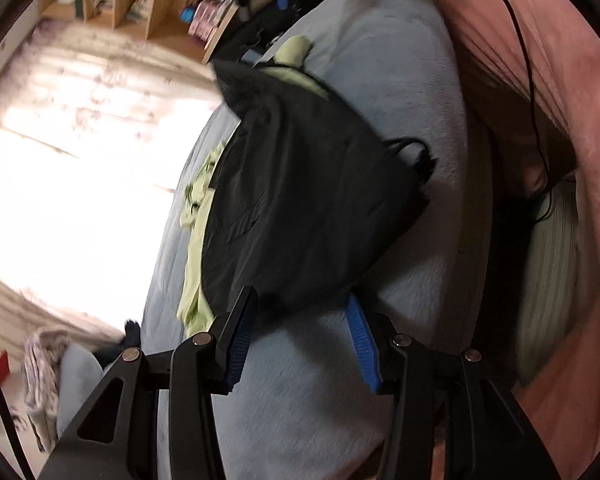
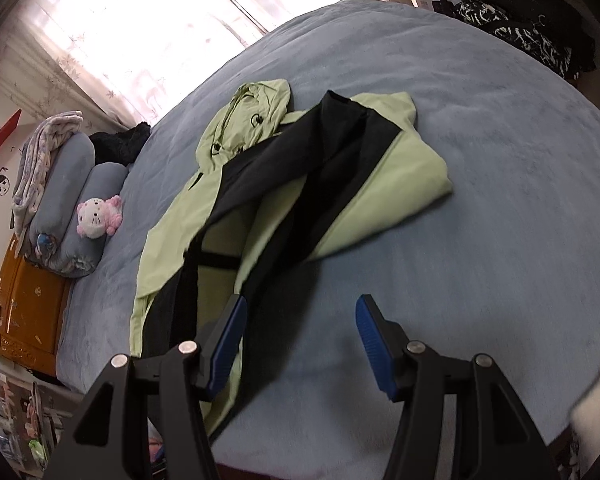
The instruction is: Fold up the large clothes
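Right wrist: jacket (image 2: 284,184) lies on bed (image 2: 480,160).

A blue-grey bedspread (image 2: 480,168) is covering the bed. At its head, two rolled blue-grey pillows (image 2: 80,200) are lying side by side, with a pale patterned blanket (image 2: 40,160) draped over the outer one and a pink and white plush cat (image 2: 98,218) leaning against the nearer one. Sunlight is glowing through the floral curtain (image 2: 140,32). A wooden bookshelf (image 1: 140,4) is standing against the wall, and an orange wooden cabinet (image 2: 24,308) is sitting beside the bed.
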Demonstrator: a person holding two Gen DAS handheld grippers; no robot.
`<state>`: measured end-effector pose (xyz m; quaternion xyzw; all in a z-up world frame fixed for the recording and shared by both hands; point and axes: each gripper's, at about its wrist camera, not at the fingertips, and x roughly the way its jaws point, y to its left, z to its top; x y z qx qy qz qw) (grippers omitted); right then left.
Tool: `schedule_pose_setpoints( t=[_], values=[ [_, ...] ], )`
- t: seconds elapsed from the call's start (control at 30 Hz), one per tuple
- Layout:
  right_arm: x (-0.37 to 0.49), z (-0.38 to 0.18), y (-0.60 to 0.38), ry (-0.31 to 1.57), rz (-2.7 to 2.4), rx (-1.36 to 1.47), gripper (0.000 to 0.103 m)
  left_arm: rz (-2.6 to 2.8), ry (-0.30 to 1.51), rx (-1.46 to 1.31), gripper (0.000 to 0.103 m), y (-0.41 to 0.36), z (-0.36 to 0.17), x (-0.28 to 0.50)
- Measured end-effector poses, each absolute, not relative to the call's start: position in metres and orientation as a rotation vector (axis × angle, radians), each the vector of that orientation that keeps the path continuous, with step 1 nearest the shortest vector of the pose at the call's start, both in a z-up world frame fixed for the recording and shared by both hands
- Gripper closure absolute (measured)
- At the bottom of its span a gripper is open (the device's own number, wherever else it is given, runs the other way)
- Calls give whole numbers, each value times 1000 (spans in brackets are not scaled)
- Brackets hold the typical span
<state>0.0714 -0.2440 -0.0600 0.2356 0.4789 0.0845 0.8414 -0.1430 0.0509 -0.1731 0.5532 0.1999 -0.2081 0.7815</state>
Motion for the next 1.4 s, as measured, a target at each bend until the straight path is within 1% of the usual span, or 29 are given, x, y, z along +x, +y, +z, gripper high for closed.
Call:
schedule_pose_setpoints(
  t=[0.17,0.2,0.23,0.27,0.3,0.4,0.53,0.73,0.83,0.9,1.0,1.1,1.23,1.4],
  values=[
    [58,-59,-249,996,174,509,46,-438,308,1203,58,27,-175,-146],
    [56,-59,-248,991,173,501,46,-433,302,1176,58,23,-170,-143],
    [55,-60,-248,990,171,494,46,-426,304,1153,61,20,-166,-140],
    [55,-61,-248,990,168,485,46,-419,312,1100,83,18,-157,-133],
    [55,-62,-248,991,166,480,46,-405,339,1029,97,17,-145,-121],
    [59,-65,-248,990,161,466,46,-379,411,815,99,27,-111,-94],
    [73,-64,-249,965,137,409,46,-317,500,484,99,57,-51,-39],
    [118,-66,-254,930,114,341,46,-157,580,201,100,117,1,51],
    [148,-68,-253,914,106,286,46,-82,615,108,100,148,10,96],
    [172,-70,-250,907,96,229,46,-19,659,47,100,169,9,140],
    [208,-76,-247,910,93,157,46,48,730,-19,100,197,-7,195],
    [250,-86,-247,930,103,103,46,100,848,-89,100,223,-43,250],
    [288,-105,-249,972,119,-25,46,150,998,-146,99,246,-98,295],
    [314,-117,-261,995,104,-118,46,143,1061,-132,99,249,-133,317]
  ],
)
